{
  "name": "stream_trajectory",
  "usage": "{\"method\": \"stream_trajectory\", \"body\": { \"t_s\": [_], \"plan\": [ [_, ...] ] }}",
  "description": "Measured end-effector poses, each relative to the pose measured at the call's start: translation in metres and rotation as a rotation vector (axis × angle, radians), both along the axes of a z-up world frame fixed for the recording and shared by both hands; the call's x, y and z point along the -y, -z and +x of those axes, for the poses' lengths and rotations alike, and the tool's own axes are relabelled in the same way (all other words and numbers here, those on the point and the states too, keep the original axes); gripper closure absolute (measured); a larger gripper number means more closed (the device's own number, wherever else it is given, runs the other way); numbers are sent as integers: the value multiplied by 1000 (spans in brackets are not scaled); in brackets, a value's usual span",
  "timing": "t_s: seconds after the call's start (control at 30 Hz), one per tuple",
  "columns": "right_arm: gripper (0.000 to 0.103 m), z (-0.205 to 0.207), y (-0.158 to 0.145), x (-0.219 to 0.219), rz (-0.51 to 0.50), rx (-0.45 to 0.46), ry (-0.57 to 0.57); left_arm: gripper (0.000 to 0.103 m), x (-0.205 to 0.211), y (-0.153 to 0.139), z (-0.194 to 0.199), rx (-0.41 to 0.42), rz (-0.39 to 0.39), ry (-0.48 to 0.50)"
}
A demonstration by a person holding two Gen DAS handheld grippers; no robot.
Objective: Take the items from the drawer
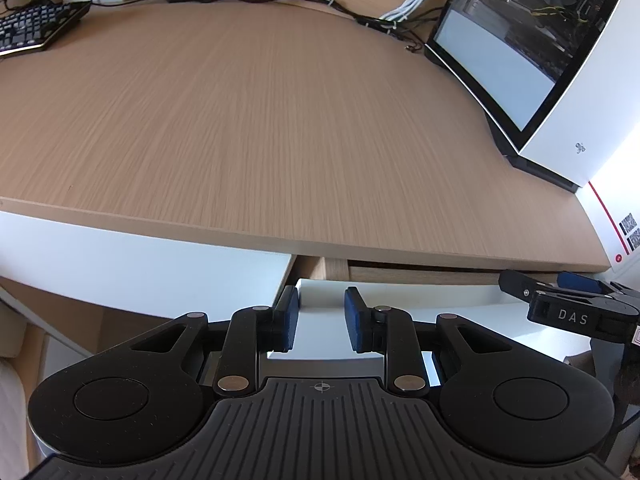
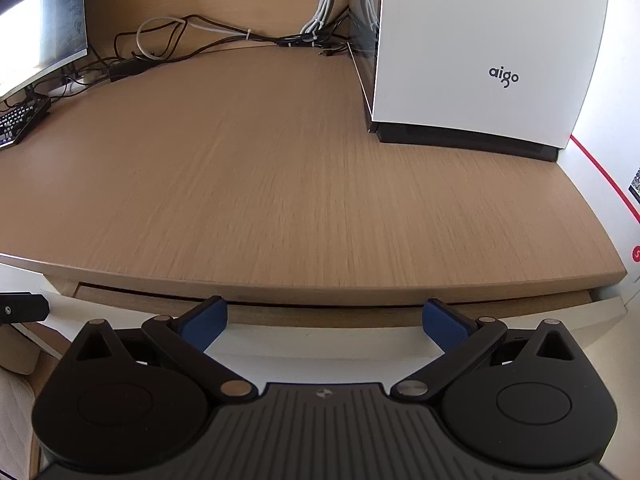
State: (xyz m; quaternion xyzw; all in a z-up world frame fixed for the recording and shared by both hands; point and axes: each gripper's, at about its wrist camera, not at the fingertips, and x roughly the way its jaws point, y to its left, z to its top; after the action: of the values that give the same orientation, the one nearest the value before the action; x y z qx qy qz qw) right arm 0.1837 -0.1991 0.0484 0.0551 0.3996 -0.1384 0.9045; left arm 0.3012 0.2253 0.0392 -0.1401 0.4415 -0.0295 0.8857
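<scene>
A white-fronted drawer (image 1: 420, 294) sits under the wooden desk's front edge, pulled out only a crack, with a strip of its wooden inside (image 2: 320, 314) showing. Its contents are hidden. My left gripper (image 1: 322, 314) is narrowly open just in front of the drawer front's left end, and nothing is between its blue pads (image 1: 290, 320). My right gripper (image 2: 324, 322) is wide open and faces the middle of the drawer front (image 2: 320, 340), holding nothing. It also shows at the right of the left wrist view as the right gripper (image 1: 560, 296). The left gripper's tip (image 2: 20, 308) shows at the left edge.
The wooden desktop (image 1: 260, 120) carries a white computer case (image 2: 480, 60) at the right and a keyboard (image 1: 32, 28) at the far left. A monitor (image 2: 40, 20) stands at the back left. Cables (image 2: 220, 36) run along the back edge. A white panel (image 1: 120, 256) is left of the drawer.
</scene>
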Motion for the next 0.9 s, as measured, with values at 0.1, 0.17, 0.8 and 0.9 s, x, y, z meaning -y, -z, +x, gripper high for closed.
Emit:
{"method": "stream_trajectory", "body": {
  "t_s": [0.1,0.17,0.8,0.9],
  "plan": [
    [0,-3,-1,-3,5,-13,-1,76,1,0,-1,0,0,0],
    [0,-3,-3,-2,14,-29,-3,76,1,0,-2,1,1,1],
    [0,-3,3,12,43,-80,16,80,10,-16,-14,24,64,7],
    [0,-11,4,9,37,-72,19,80,28,-31,-8,72,82,73]
  ]
}}
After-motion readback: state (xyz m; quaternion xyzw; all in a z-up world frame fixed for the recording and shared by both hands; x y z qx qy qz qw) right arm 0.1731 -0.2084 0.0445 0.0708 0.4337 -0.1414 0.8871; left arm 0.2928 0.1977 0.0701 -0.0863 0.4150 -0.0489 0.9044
